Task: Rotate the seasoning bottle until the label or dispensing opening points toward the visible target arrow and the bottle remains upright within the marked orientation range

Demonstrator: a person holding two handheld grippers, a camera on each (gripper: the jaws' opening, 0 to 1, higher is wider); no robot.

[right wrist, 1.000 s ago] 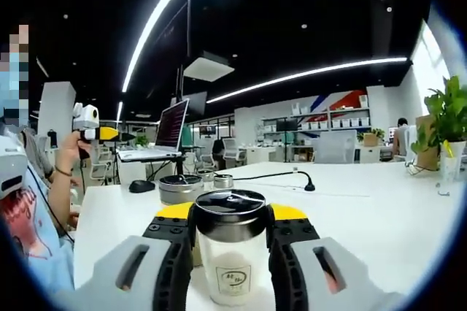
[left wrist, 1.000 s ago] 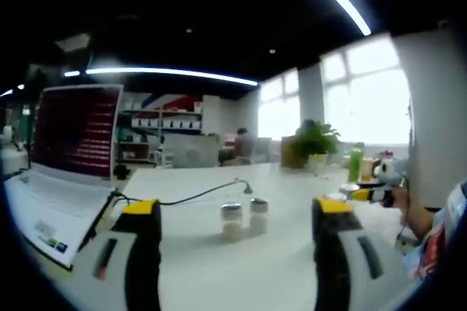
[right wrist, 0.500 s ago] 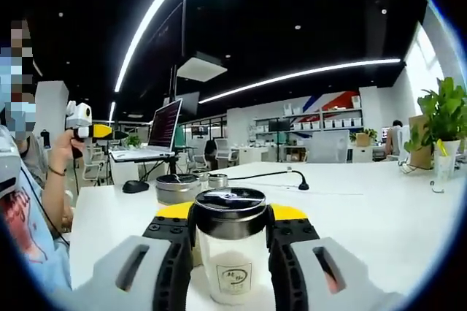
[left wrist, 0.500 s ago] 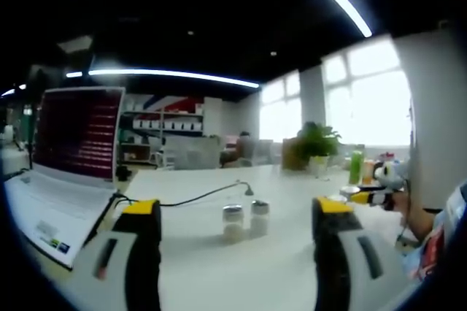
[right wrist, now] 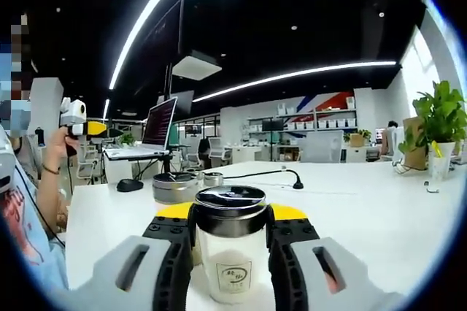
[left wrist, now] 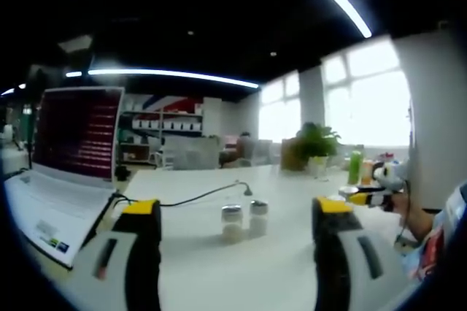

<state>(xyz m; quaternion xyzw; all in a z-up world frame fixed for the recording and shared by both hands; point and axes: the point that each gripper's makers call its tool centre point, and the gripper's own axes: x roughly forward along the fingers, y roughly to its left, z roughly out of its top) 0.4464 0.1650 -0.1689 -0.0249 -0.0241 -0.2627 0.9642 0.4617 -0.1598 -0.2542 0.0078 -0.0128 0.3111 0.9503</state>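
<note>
Right gripper (right wrist: 230, 242) has its jaws clamped on the seasoning bottle (right wrist: 230, 249), upright over the white table (right wrist: 379, 209); label logo faces the camera, contents hidden. Left gripper (left wrist: 233, 212) is spread wide, holding nothing, with two small shakers (left wrist: 244, 220) ahead, pale stuff inside, too blurry to name.

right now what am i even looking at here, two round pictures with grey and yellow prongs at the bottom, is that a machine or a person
It is a person holding a two-jaw tool in each hand, each carrying a fisheye camera that looks out along its jaws.

In the right gripper view, the right tool is closed on a seasoning bottle with a dark lid, standing upright. Behind it on the white table are a round tin and a laptop.

In the left gripper view, the left tool is open and holds nothing. Two small shakers stand on the table beyond it, beside the laptop and a cable.
</note>
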